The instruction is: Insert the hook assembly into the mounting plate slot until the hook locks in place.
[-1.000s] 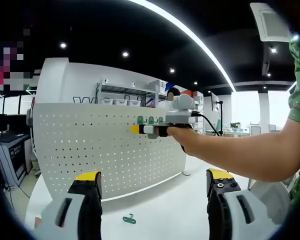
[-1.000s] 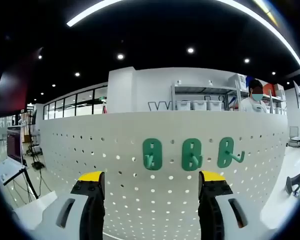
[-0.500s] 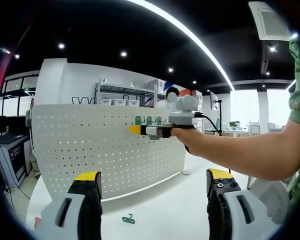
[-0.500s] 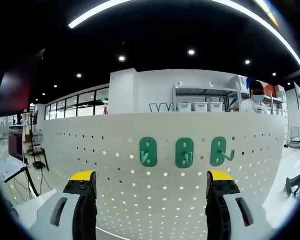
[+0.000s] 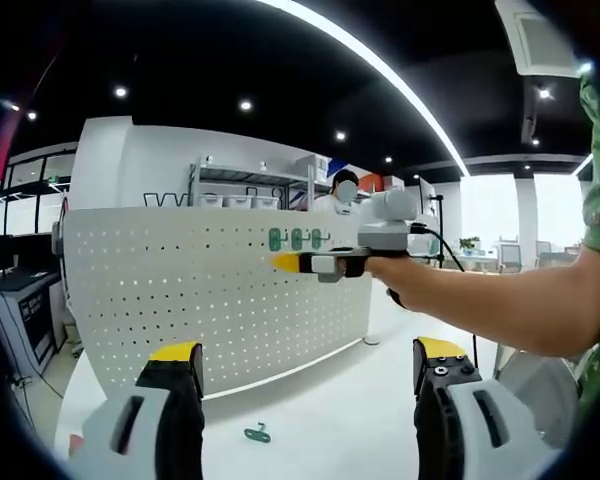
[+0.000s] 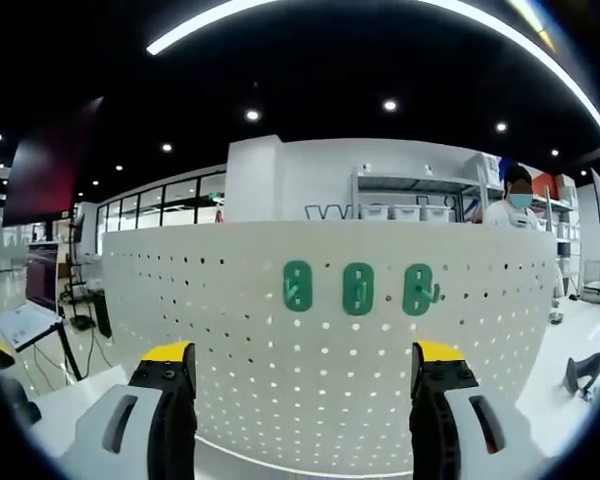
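Facing the pegboard [image 6: 320, 340], we see three green hooks [image 6: 357, 288] mounted beyond our right gripper [image 6: 296, 355], its jaws wide and empty.

Green hook [image 5: 257, 433] on table: shape too small.

Bright, even light falls from ceiling strip lights [image 6: 310, 12] and small spotlights [image 5: 245, 105]. Windows [image 5: 500, 215] far right glare white. Fisheye bends edges; focus stays sharp.

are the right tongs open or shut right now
Open: in the right gripper view the right tongs stand wide apart with nothing between them, framing the white perforated pegboard and three green plastic hooks.
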Action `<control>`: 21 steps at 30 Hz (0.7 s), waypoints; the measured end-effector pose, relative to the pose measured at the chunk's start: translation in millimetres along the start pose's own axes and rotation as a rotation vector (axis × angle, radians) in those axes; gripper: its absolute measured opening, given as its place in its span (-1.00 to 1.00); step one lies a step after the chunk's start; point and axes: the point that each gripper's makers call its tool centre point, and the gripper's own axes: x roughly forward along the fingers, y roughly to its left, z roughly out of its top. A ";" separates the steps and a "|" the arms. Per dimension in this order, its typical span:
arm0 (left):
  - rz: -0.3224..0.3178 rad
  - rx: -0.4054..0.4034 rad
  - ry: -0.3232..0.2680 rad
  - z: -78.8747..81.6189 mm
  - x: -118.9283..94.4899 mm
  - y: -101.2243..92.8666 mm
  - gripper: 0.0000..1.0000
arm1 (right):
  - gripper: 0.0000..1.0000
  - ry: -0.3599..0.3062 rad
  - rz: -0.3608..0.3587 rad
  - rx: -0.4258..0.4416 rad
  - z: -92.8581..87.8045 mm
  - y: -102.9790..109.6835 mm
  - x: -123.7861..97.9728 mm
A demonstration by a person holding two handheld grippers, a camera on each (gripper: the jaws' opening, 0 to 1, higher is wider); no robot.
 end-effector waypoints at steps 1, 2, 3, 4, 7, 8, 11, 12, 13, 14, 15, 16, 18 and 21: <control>0.001 0.000 0.001 -0.1 -0.3 -0.2 0.77 | 0.80 -0.001 0.001 0.001 -0.3 -0.1 -1.8; 0.002 0.001 0.002 -0.1 -0.5 -0.4 0.77 | 0.80 -0.001 0.001 0.003 -0.9 -0.1 -5.1; 0.003 0.003 0.002 0.0 -1.0 -0.8 0.77 | 0.80 -0.002 0.001 0.004 -1.1 -0.1 -6.0; 0.003 0.004 0.002 0.0 -1.2 -1.0 0.77 | 0.80 -0.002 0.001 0.004 -1.5 -0.1 -7.9; 0.006 0.008 0.003 -0.1 -2.3 -2.0 0.77 | 0.79 0.004 0.004 0.002 -5.1 0.0 -14.8; 0.006 0.009 0.003 -0.3 -2.5 -2.2 0.77 | 0.79 0.005 0.006 0.005 -6.2 1.1 -18.9; 0.009 0.012 0.008 -1.5 -3.2 -2.9 0.77 | 0.78 0.013 0.008 0.007 -11.1 1.6 -26.3; 0.010 0.013 0.009 -2.1 -3.3 -3.0 0.77 | 0.78 0.017 0.009 0.009 -12.9 1.9 -28.5; 0.011 0.014 0.013 -3.1 -3.3 -3.3 0.77 | 0.78 0.019 0.011 0.010 -15.1 2.3 -31.7; 0.011 0.015 0.015 -3.9 -3.3 -3.3 0.77 | 0.78 0.022 0.013 0.010 -16.6 3.4 -34.6; 0.013 0.016 0.017 -4.6 -3.3 -3.2 0.77 | 0.78 0.025 0.015 0.010 -18.6 4.2 -38.3; 0.015 0.017 0.019 -5.7 -3.1 -3.1 0.77 | 0.77 0.028 0.015 0.008 -20.2 4.1 -40.4; 0.017 0.019 0.025 -8.0 -2.2 -3.1 0.77 | 0.77 0.034 0.018 0.007 -23.9 4.1 -46.2; 0.022 0.023 0.035 -12.3 -0.7 -3.0 0.77 | 0.77 0.042 0.019 0.005 -28.2 3.4 -54.2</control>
